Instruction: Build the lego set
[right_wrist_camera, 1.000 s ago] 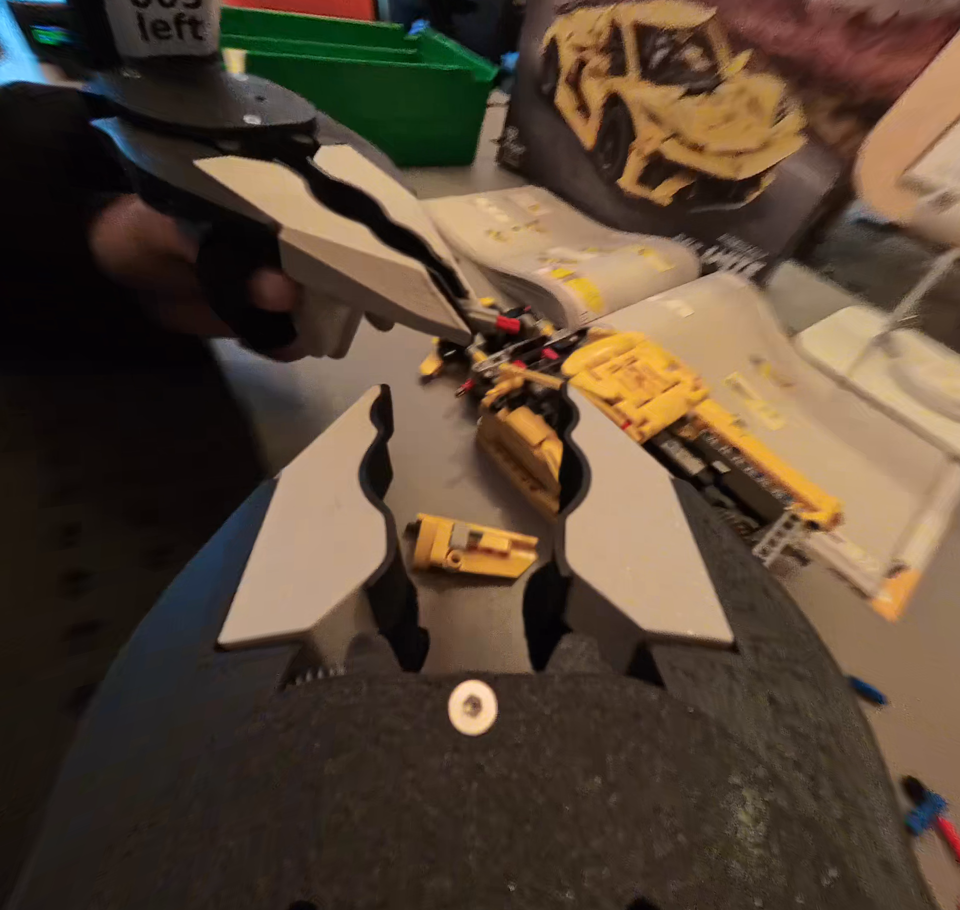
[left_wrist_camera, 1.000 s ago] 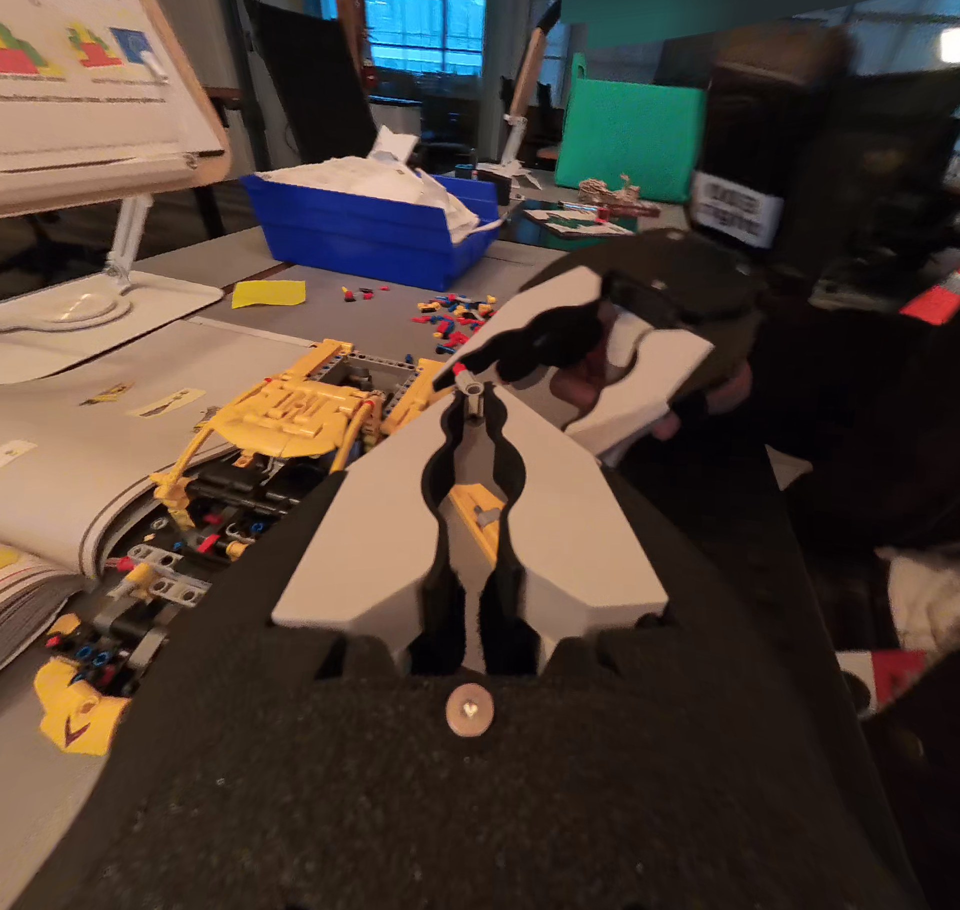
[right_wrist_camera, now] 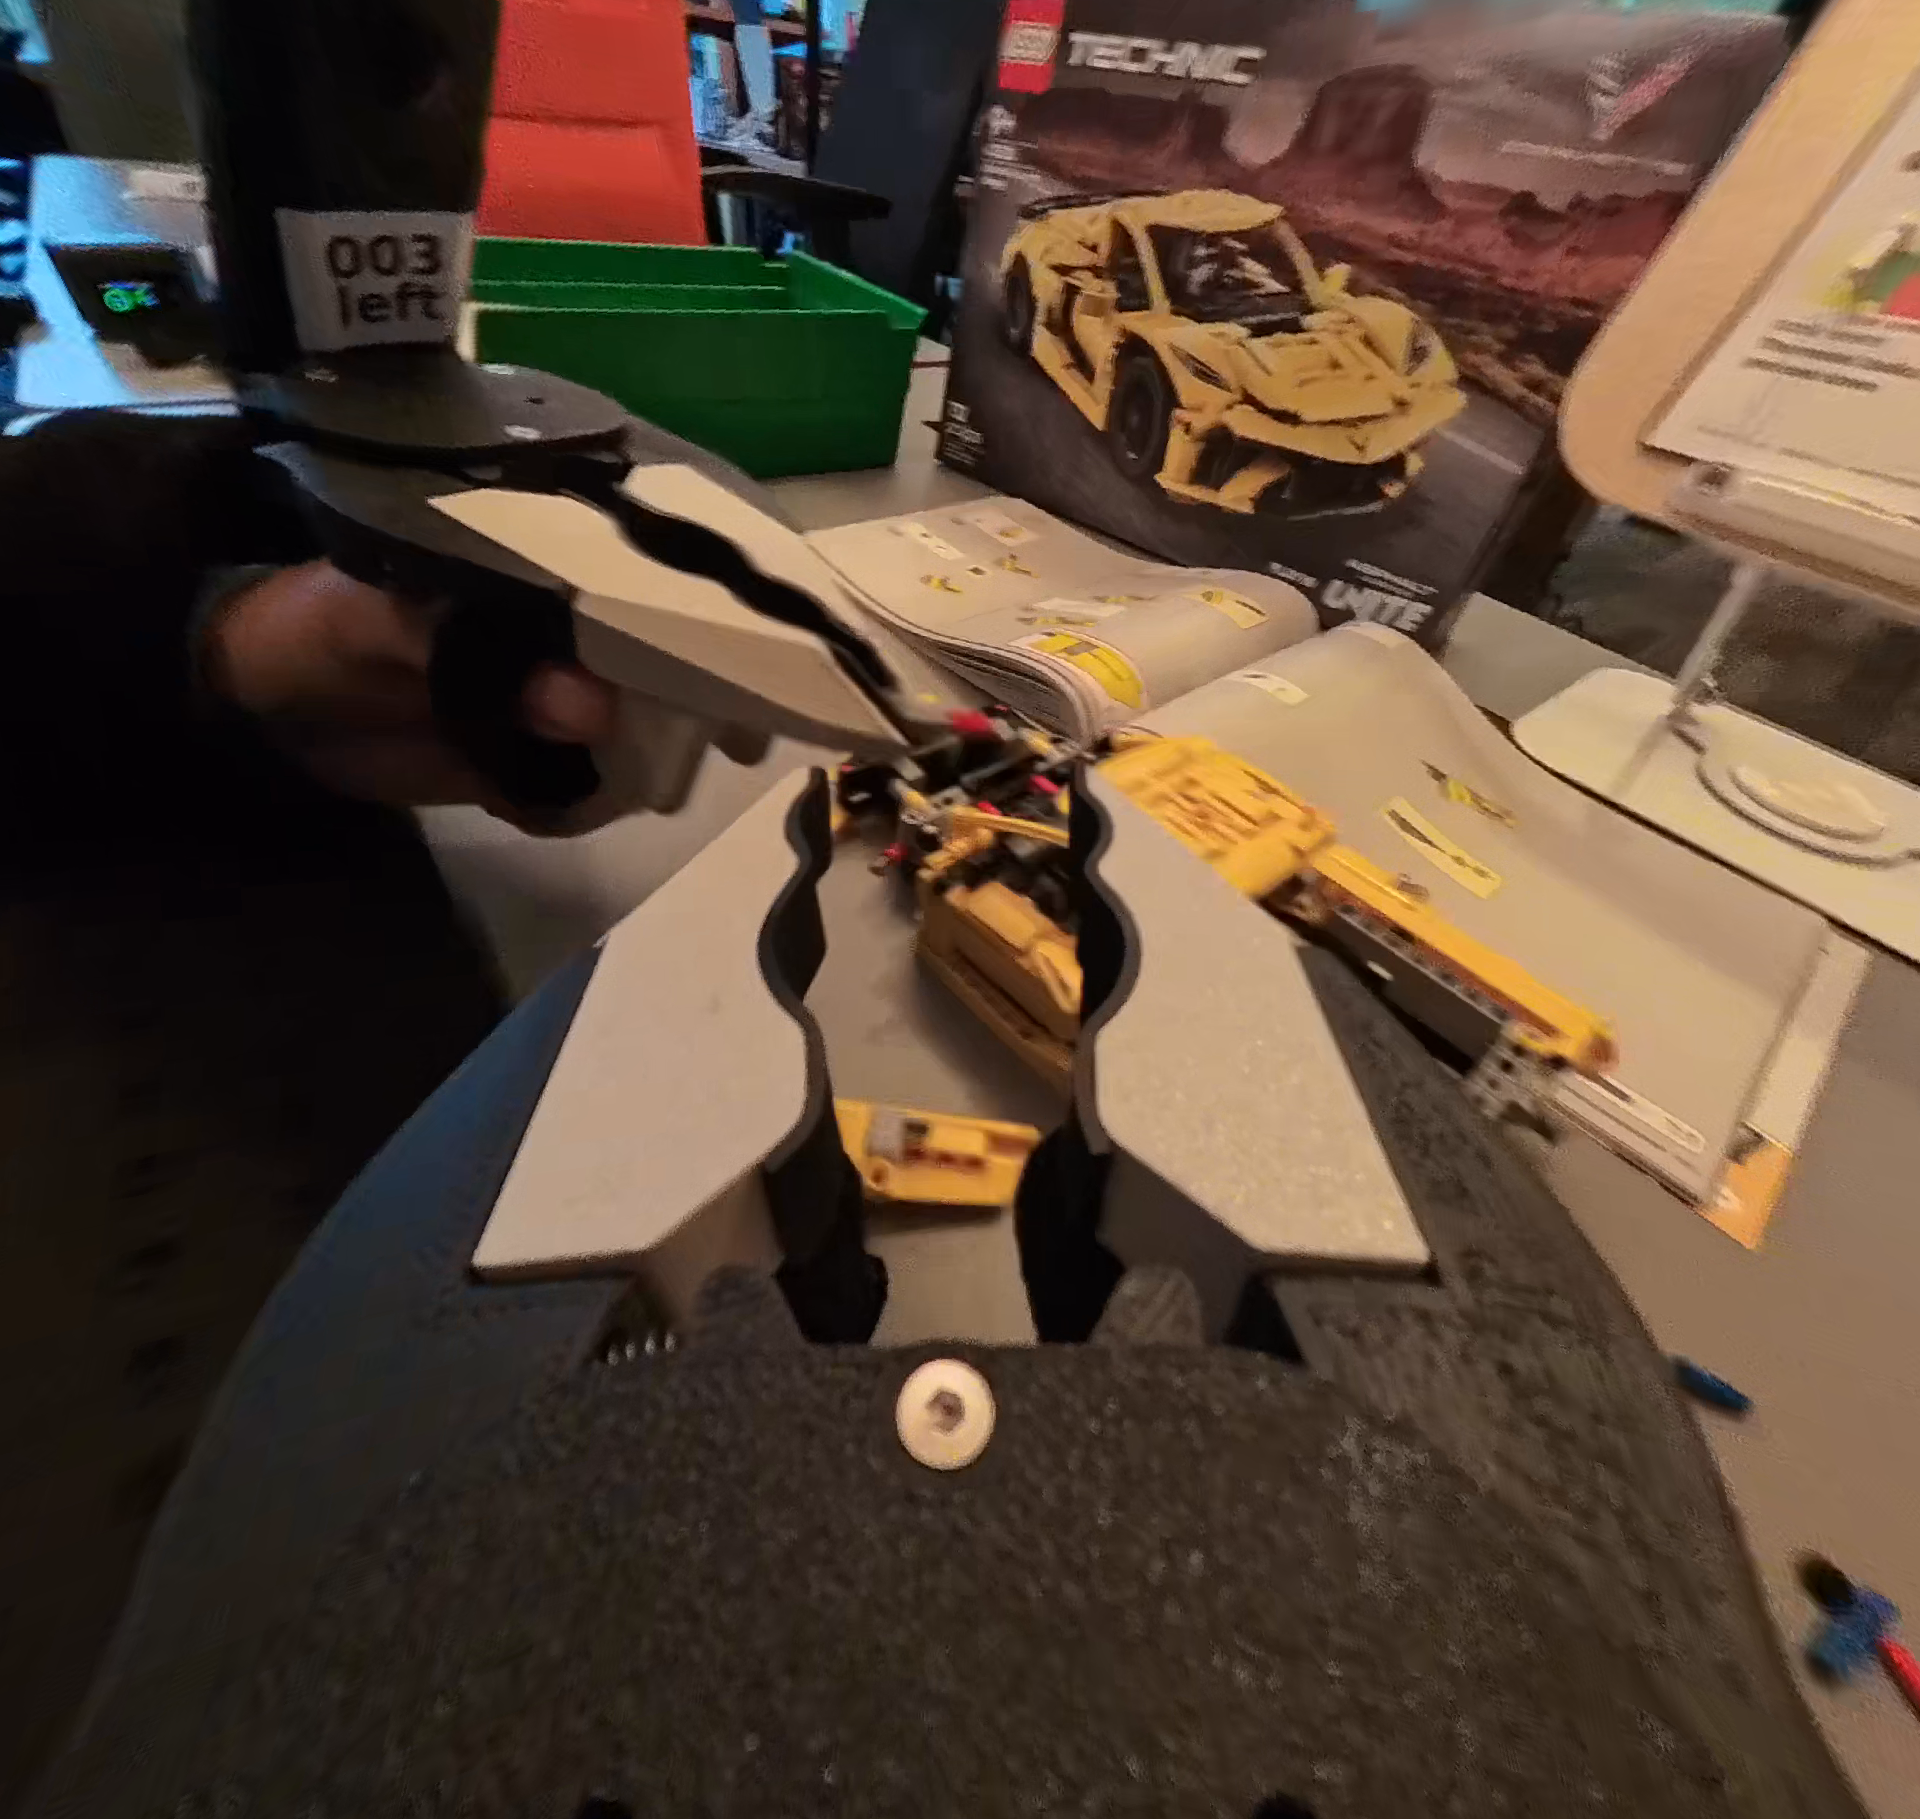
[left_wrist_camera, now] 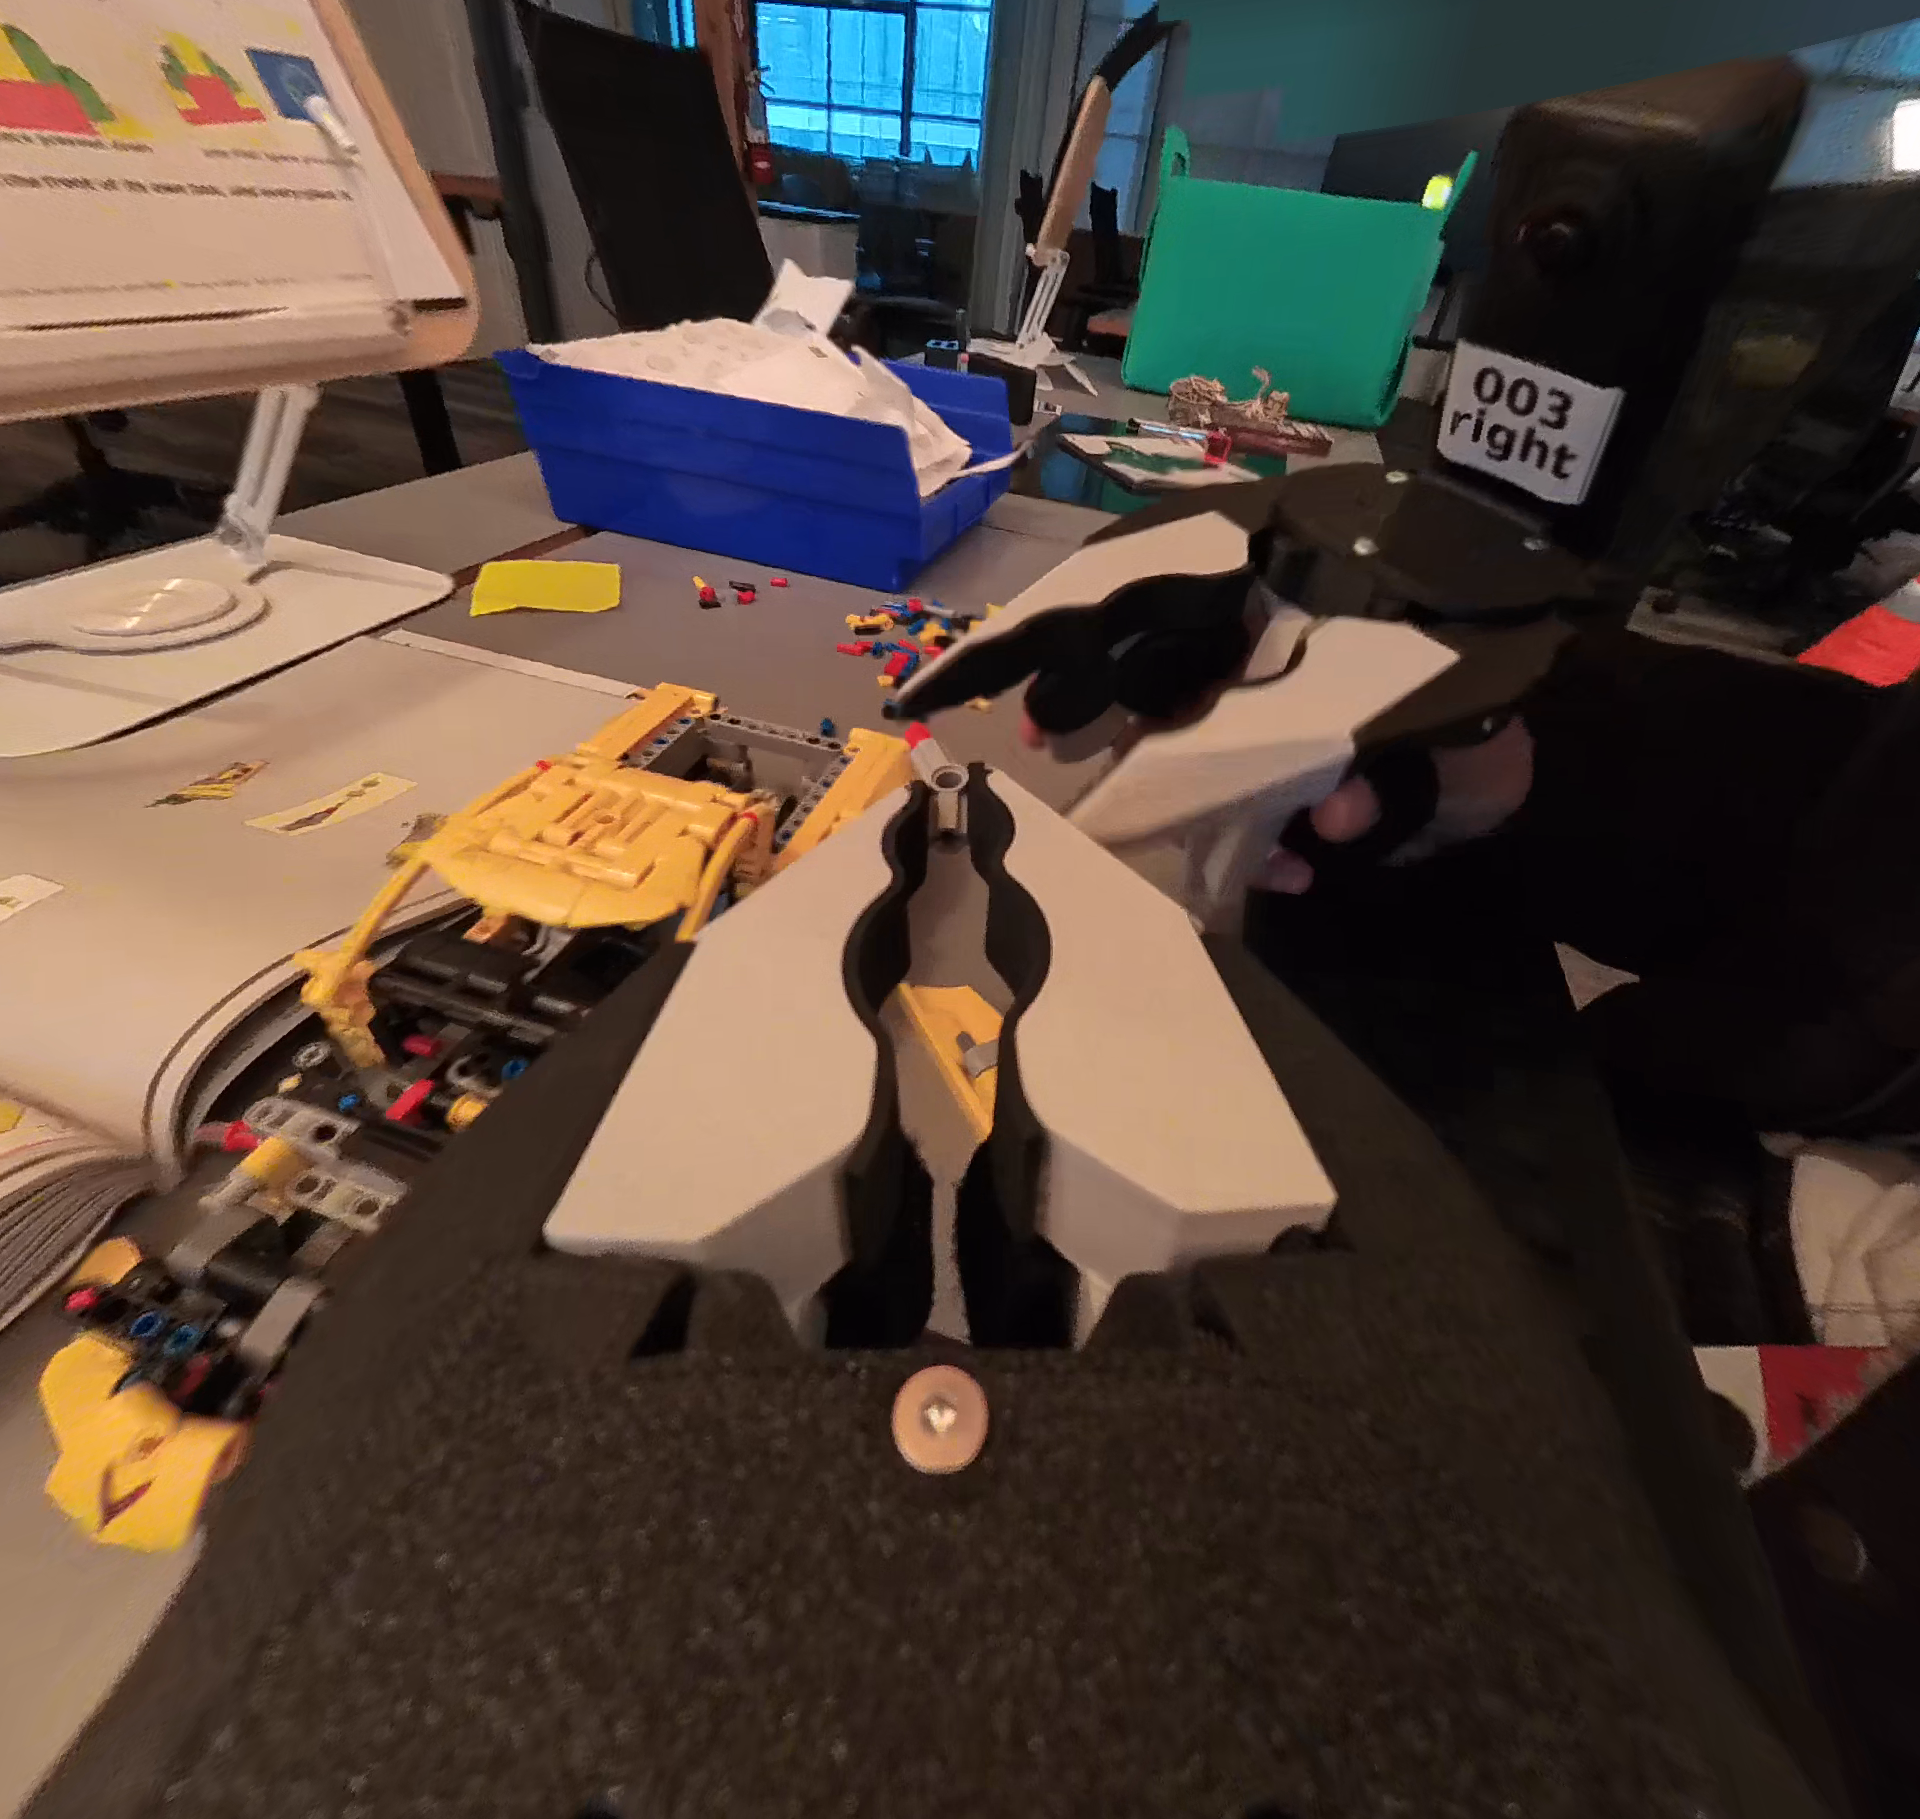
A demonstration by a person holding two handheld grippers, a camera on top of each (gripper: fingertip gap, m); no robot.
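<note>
Your yellow car (left_wrist_camera: pixel 603 834) is only part built. It has its yellow top and long side beams, but many black, red and grey bits inside show, and I see no wheels on it. It lies on the open instruction book (left_wrist_camera: pixel 208 896) on the desk (left_wrist_camera: pixel 769 647), at about 10 o'clock from your left tool (left_wrist_camera: pixel 948 801). A little yellow block (right_wrist_camera: pixel 935 1151) lies alone on the desk, low between the fingers of your right tool (right_wrist_camera: pixel 951 813). Many small loose pieces (left_wrist_camera: pixel 894 631) wait near the blue bin (left_wrist_camera: pixel 748 481). So I think a lot of building is left.

Your left tool is almost closed. Its tips pinch a small grey pin (left_wrist_camera: pixel 948 790) with a red end, held out over the desk. In the right wrist view it points at the near end of the car, close to it.

Your right tool is wide open and holds nothing. It points at the car from the other side, and its tips are near the left tool's tips.
</note>
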